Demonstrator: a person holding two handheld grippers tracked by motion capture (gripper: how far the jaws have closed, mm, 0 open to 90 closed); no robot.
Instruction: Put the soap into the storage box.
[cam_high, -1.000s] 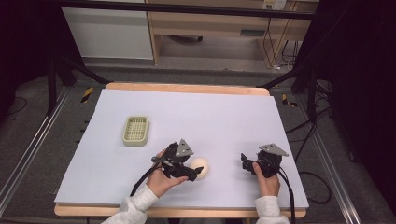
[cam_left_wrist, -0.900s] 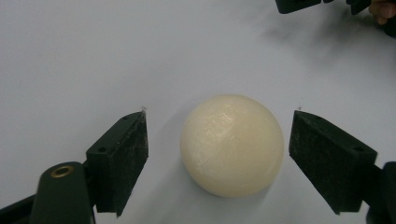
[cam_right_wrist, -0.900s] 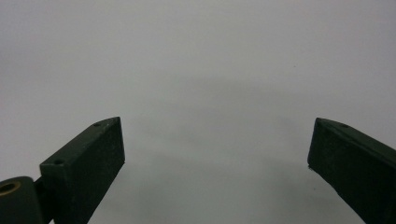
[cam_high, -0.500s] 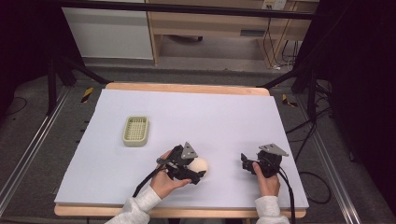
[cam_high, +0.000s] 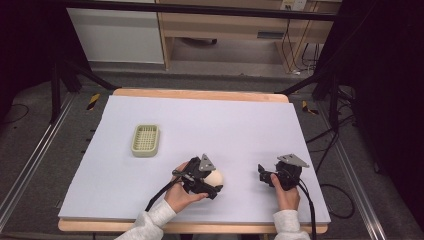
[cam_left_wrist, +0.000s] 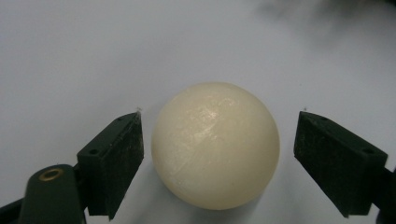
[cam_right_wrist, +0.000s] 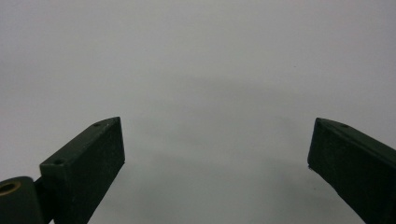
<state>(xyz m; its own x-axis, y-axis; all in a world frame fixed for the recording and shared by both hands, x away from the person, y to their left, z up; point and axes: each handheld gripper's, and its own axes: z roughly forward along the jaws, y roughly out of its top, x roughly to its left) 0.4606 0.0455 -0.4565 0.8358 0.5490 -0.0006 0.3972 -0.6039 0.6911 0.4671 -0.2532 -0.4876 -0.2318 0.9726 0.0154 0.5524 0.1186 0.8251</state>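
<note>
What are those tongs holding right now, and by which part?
Nothing yet. The left tongs stand open around the cream ball, gaps on both sides; the right tongs are open.

Left tool (cam_high: 212, 184) and right tool (cam_high: 262, 172) both hand-held, jaws spread wide.

no legible text, labels or numbers
</note>
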